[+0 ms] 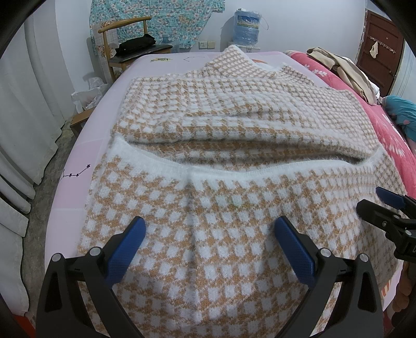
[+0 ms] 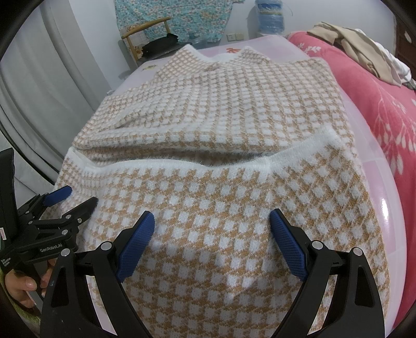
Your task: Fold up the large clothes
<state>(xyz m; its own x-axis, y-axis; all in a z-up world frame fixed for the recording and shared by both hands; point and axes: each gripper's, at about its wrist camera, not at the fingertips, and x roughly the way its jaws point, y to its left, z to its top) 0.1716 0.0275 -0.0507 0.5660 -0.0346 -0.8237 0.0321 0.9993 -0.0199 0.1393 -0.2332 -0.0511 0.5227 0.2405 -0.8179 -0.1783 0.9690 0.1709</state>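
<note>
Left wrist view: a glossy pale pink table (image 1: 78, 145), printed with small star lines, carries a fuzzy sweater (image 1: 223, 145) knitted in tan and white checks with white furry trim. The sweater lies flat across most of the table, its near part doubled up so a white hem runs across the middle. Behind stand a wooden chair (image 1: 124, 39) with a black bag (image 1: 136, 44) on it, a floral cloth (image 1: 156, 20) hung on the wall, and a blue water jug (image 1: 247, 27). White curtains (image 1: 28, 117) hang at left; a red blanket (image 1: 364, 104) with beige clothes (image 1: 340, 67) lies at right, near a brown door (image 1: 379, 49). The left gripper (image 1: 209, 231) hovers over the near sweater, its blue ribbed pads wide apart and holding nothing.

Right wrist view: the same sweater fills the pink table (image 2: 374, 166), whose edge shines. The right gripper (image 2: 212, 228) sits above the near fold, jaws spread and empty. The left gripper (image 2: 71, 197) shows at left, also parted, with a hand (image 2: 20, 288) on its black handle.
</note>
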